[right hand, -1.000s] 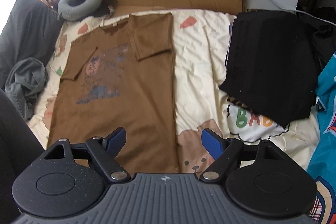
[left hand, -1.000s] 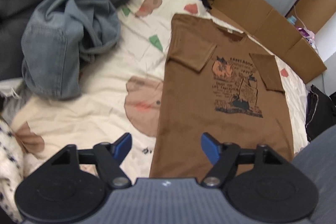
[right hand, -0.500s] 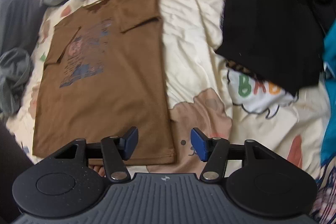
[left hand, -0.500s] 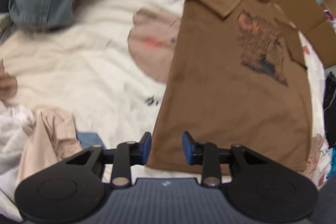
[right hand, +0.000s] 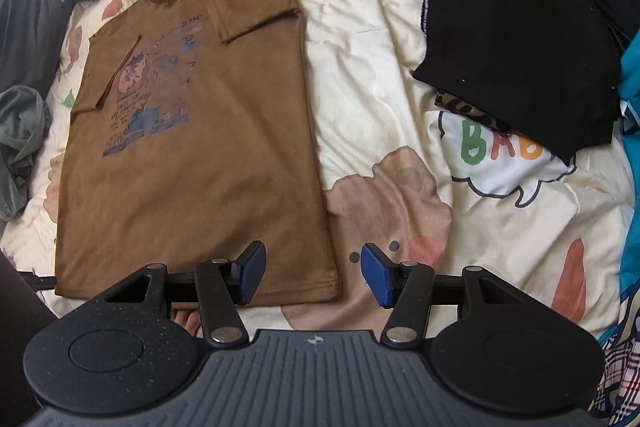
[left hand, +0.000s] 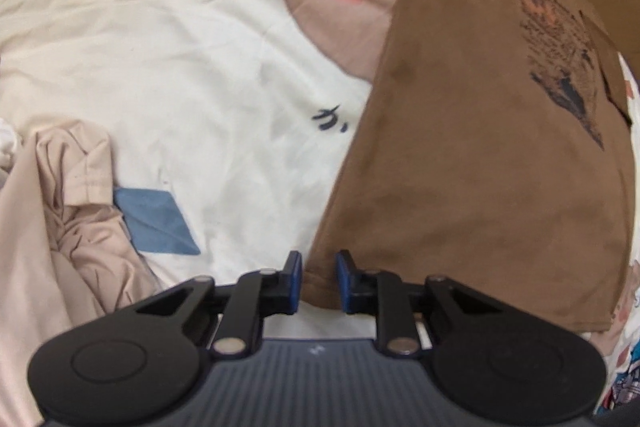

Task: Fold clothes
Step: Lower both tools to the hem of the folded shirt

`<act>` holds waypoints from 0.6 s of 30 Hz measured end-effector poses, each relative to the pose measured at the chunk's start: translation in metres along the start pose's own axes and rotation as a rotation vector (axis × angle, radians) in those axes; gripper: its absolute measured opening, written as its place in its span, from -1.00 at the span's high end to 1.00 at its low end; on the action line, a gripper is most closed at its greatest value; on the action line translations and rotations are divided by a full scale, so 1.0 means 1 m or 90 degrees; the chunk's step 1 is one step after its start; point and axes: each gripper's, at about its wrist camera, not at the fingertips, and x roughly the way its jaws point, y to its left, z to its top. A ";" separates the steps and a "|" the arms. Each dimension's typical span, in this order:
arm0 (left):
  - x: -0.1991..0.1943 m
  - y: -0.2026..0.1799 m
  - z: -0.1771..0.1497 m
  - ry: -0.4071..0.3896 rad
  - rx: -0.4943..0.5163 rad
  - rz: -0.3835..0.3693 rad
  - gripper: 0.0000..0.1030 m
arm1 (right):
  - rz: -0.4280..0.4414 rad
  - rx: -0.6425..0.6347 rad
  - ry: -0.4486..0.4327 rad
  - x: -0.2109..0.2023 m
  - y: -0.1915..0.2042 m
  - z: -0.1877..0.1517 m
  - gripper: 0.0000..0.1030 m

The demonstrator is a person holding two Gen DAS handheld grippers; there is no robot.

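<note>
Brown tee [right hand: 192, 147] lies flat on the bed [right hand: 360, 87], sleeves tucked in. Left gripper [left hand: 318, 281] narrowing on the 7 o'clock hem corner – pads not yet pinching; right gripper [right hand: 312, 277] spread over the 5 o'clock corner, likely for a hem-to-collar fold.

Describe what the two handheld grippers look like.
Both look identical. The left gripper and the right gripper each have blue finger pads on black linkage arms with silver pivot pins, two round black discs at the sides and a ribbed grey body bearing a small white mark.
</note>
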 end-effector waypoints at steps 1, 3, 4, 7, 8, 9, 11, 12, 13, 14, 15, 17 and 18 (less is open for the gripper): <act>0.002 0.001 -0.001 0.000 -0.002 0.002 0.62 | -0.003 -0.005 0.002 0.001 0.001 0.000 -0.13; 0.005 0.003 -0.003 0.003 -0.007 0.001 0.62 | -0.004 -0.015 0.004 0.002 0.005 0.000 -0.13; 0.006 0.004 -0.004 0.004 -0.008 0.002 0.62 | -0.004 -0.019 0.006 0.003 0.006 0.000 -0.13; 0.008 0.008 -0.007 0.004 -0.018 -0.003 0.62 | -0.007 -0.030 0.013 0.005 0.011 -0.001 -0.13; 0.008 0.009 -0.008 0.003 -0.022 -0.006 0.62 | -0.007 -0.032 0.015 0.006 0.012 -0.001 -0.13; 0.008 0.010 -0.009 0.002 -0.025 -0.009 0.62 | -0.007 -0.034 0.016 0.006 0.014 -0.001 -0.13; 0.008 0.013 -0.010 0.001 -0.034 -0.016 0.67 | -0.008 -0.038 0.018 0.007 0.015 0.000 -0.13; 0.008 0.014 -0.011 0.001 -0.038 -0.020 0.74 | -0.008 -0.040 0.019 0.008 0.016 0.000 -0.13; 0.007 0.016 -0.012 0.000 -0.042 -0.023 0.78 | -0.011 -0.042 0.021 0.009 0.016 0.000 -0.13; 0.007 0.017 -0.013 -0.001 -0.046 -0.027 0.80 | -0.012 -0.044 0.024 0.011 0.016 0.000 -0.13; 0.005 0.018 -0.014 -0.003 -0.048 -0.030 0.83 | -0.011 -0.046 0.026 0.012 0.016 0.000 -0.13; 0.003 0.020 -0.016 -0.007 -0.045 -0.034 0.85 | -0.012 -0.051 0.027 0.015 0.016 0.001 -0.13; 0.002 0.020 -0.017 -0.009 -0.042 -0.035 0.85 | -0.012 -0.054 0.027 0.017 0.015 0.001 -0.13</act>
